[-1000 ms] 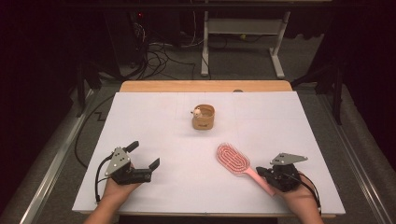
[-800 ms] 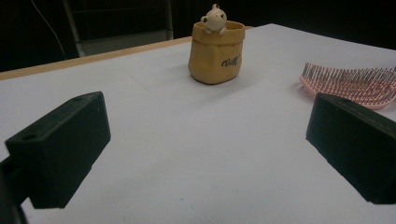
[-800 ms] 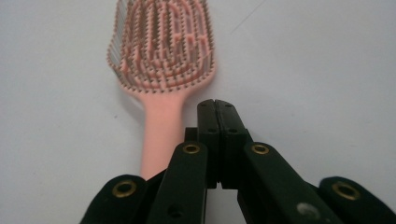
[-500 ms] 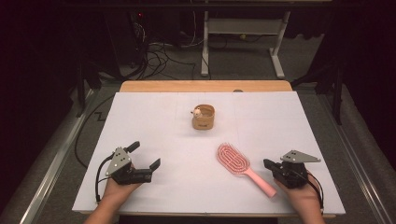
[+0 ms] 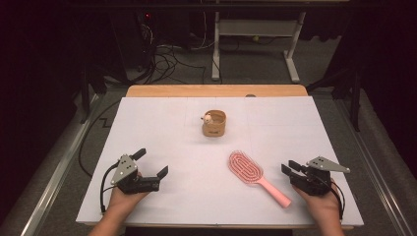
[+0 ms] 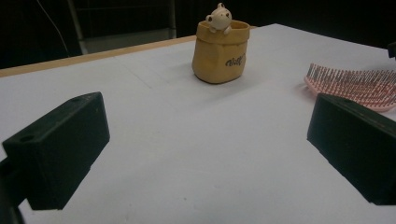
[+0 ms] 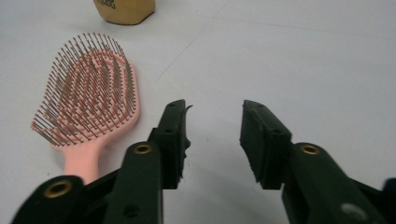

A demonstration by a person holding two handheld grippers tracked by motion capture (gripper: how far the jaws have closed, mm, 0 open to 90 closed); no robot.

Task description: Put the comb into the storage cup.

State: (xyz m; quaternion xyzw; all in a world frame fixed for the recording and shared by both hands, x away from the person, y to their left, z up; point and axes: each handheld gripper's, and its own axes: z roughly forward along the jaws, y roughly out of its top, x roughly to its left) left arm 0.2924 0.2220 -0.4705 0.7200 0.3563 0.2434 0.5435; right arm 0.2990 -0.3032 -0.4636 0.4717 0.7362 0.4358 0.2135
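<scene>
Right gripper (image 5: pixel 289 168) has just been opening, nothing held; left gripper (image 5: pixel 150 162) spread, empty. Hairbrush (image 5: pixel 255 176) at its 9 o'clock: handle could be nudged if approached crooked.

Pot's (image 7: pixel 123 10) top cut off by the frame edge.

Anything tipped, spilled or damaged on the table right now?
Nothing stands out. The pink brush lies flat, bristles up, with nothing broken that I can see. The tan pot stands upright. The right gripper, jaws just opened with nothing between them, sits beside the brush handle.
</scene>
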